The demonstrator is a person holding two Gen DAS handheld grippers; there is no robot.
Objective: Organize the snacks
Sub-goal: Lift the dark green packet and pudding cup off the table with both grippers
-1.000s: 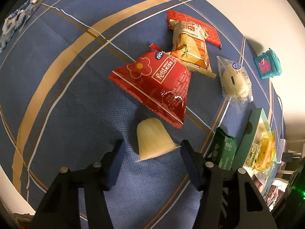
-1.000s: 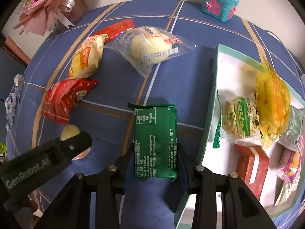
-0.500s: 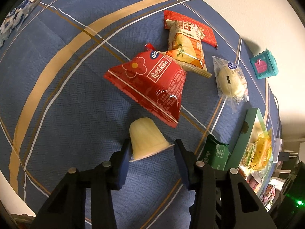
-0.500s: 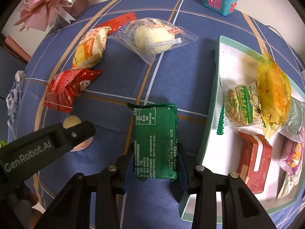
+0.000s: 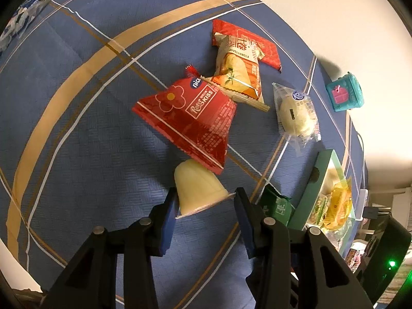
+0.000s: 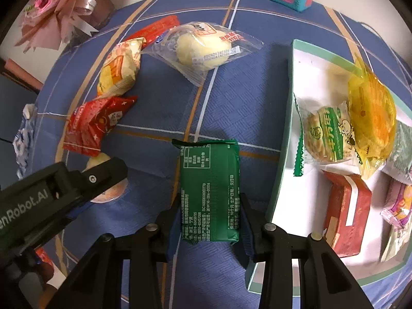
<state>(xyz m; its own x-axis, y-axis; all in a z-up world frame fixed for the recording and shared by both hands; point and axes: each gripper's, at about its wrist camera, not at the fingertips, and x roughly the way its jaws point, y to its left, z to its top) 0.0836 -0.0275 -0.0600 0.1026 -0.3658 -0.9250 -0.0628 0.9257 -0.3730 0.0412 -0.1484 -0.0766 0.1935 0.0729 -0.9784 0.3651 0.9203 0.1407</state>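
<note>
My left gripper (image 5: 206, 200) is shut on a pale yellow jelly cup (image 5: 197, 186) and holds it above the blue cloth, just below a red Rose Kiss packet (image 5: 190, 118). The cup also shows in the right wrist view (image 6: 99, 159), partly hidden by the left gripper's body. My right gripper (image 6: 209, 211) is shut on a green snack packet (image 6: 209, 188), beside the left wall of a green-rimmed white tray (image 6: 283, 128). The green packet also shows in the left wrist view (image 5: 276, 204).
The tray holds several wrapped snacks, among them a yellow bag (image 6: 370, 118) and a red box (image 6: 346, 208). On the cloth lie an orange-yellow packet (image 5: 238, 74), a clear-wrapped bun (image 5: 296, 113) and a flat red packet (image 5: 257, 46). A teal toy house (image 5: 345, 94) and a pink bouquet (image 6: 64, 7) stand at the back.
My left gripper has closed from open onto the jelly cup and lifted it up toward the red packet. My right gripper still holds the green packet, and the view has drawn back slightly.
</note>
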